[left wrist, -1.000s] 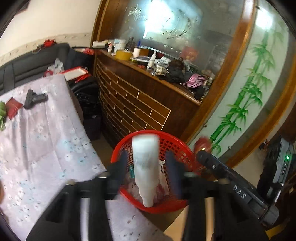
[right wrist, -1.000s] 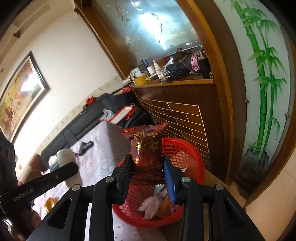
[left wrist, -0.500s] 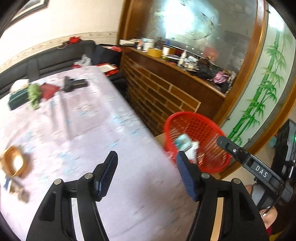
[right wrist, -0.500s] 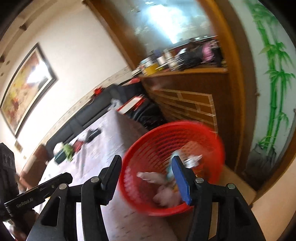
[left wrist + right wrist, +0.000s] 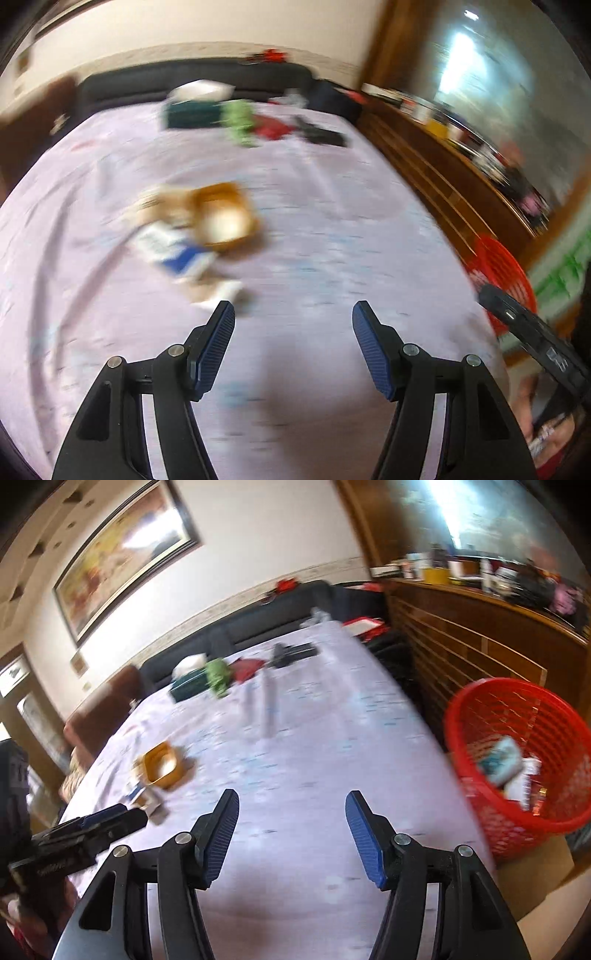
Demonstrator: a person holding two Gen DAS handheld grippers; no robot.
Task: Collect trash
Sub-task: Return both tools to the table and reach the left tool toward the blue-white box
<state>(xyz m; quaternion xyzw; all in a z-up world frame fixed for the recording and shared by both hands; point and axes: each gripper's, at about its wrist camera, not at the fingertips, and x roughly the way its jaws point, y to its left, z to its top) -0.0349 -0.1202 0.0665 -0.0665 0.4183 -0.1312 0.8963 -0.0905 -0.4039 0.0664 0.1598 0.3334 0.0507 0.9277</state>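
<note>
Pale lilac cloth covers a large surface (image 5: 303,716) in a living room, with a dark sofa along the far wall and a wooden counter to the right. Both views are smeared by motion blur.

The left gripper (image 5: 293,334) hangs over the cloth with its jaws wide apart and nothing between them. The right gripper (image 5: 291,818) is likewise spread and empty.

Trash left to collect sits toward the left side of the surface: a small orange box (image 5: 225,218) (image 5: 160,764) with white and blue wrappers (image 5: 173,251) just beside it, touching or overlapping; the blur hides which. A red mesh basket (image 5: 517,753) stands off the right edge of the surface, on what looks like a cardboard box, already holding several wrappers and packets.

At the far end lie a dark green box (image 5: 190,685), something green (image 5: 218,675), a red item (image 5: 247,668) and a black object (image 5: 291,653); whether any of these counts as trash cannot be told.

Likely risks: thin wrappers lying flat may slip from the jaws or drag the loose cloth into folds, a rushed reach could knock the orange box aside, and a careless drop might miss the basket, which sits well apart from the litter.
</note>
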